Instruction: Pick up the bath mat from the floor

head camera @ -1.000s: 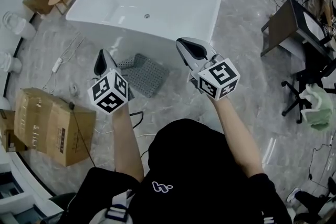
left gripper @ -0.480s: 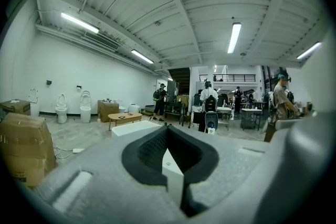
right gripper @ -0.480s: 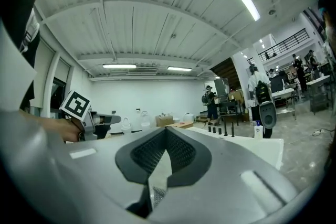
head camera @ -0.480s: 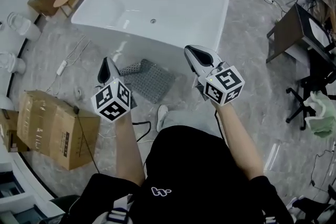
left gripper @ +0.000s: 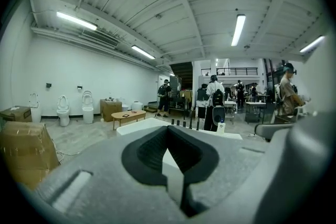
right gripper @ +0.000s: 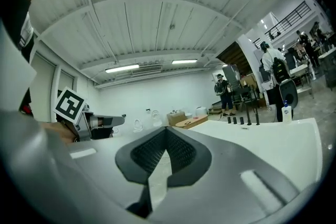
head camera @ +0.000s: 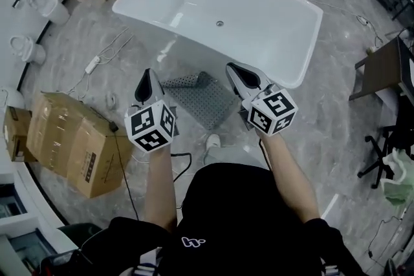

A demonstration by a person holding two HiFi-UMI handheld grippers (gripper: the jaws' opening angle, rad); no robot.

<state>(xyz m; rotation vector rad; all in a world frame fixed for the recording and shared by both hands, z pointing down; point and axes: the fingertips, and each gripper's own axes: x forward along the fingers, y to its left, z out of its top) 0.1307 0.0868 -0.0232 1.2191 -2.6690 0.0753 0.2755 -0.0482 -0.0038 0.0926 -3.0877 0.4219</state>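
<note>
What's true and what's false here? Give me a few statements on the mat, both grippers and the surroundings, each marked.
1. The bath mat lies on the floor beside the bathtub. True.
2. The left gripper is clamped on the mat. False: its jaws are together with nothing between them, and it is held above the floor, clear of the mat.
3. The right gripper has its jaws wide apart. False: they are together and empty.
4. A cardboard box stands on the floor at the person's left. True.
5. The bathtub is full of water. False: it is empty, with the drain bare.
</note>
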